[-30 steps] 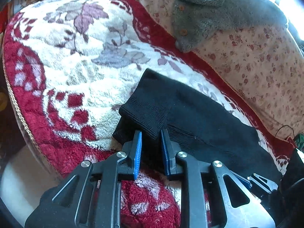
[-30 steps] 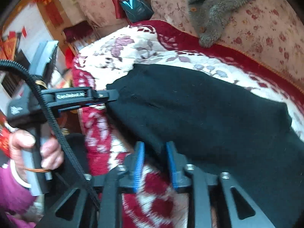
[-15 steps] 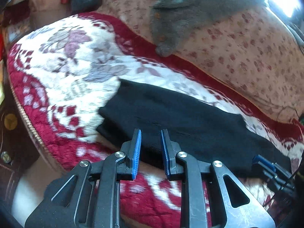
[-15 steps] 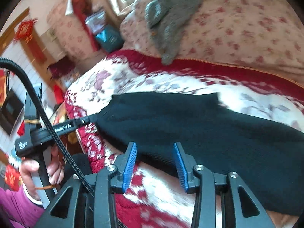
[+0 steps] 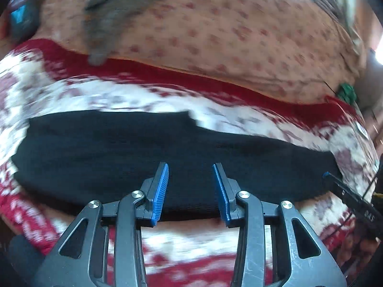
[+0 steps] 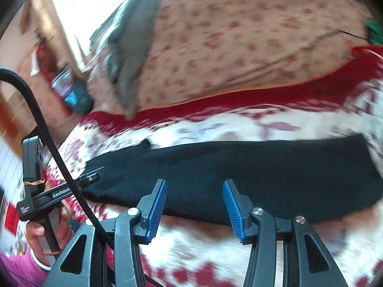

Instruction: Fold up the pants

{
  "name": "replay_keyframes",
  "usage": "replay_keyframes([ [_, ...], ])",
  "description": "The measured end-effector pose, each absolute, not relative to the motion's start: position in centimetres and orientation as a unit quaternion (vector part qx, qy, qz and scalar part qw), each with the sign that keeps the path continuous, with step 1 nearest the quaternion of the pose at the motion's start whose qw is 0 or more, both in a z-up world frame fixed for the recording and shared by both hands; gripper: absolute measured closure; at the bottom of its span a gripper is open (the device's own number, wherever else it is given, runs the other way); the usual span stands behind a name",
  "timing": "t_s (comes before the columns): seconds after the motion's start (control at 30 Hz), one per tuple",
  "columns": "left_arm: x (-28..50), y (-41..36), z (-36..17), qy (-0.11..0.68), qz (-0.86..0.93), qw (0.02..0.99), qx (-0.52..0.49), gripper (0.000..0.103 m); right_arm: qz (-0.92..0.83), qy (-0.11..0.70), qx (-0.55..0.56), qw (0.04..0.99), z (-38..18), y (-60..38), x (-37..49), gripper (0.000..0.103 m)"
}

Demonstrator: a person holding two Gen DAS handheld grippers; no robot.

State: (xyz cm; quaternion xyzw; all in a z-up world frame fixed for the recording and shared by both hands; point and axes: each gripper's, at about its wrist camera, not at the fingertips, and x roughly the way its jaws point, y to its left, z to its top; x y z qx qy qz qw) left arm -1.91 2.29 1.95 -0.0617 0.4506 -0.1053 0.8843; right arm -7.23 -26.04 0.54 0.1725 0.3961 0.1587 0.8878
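Left wrist: black pants [image 5: 143, 157] lie folded flat, a long band.

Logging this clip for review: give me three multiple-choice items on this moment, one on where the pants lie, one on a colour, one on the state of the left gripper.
1. Where do the black pants lie?
A. on the red and white blanket
B. on the floral cushion
C. on the floor

2. What colour are the pads on the fingers?
A. red
B. blue
C. green

3. What is the state of the left gripper?
A. shut on the pants
B. shut on the grey garment
C. open, holding nothing

Key: 1 A, blanket shows around the flat pants; 2 B, both wrist views show blue ribbed pads; 3 C, its fingers stand apart with only a clear gap between them.
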Motion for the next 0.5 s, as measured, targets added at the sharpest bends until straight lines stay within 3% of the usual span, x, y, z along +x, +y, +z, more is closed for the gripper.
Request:
replay_keyframes([
  [0.5,2.8,-15.5,1.1,0.492,-0.326,0.808,0.01,0.062,0.022,0.415,0.296,0.86,-2.5,-41.1,-13.0,0.053],
])
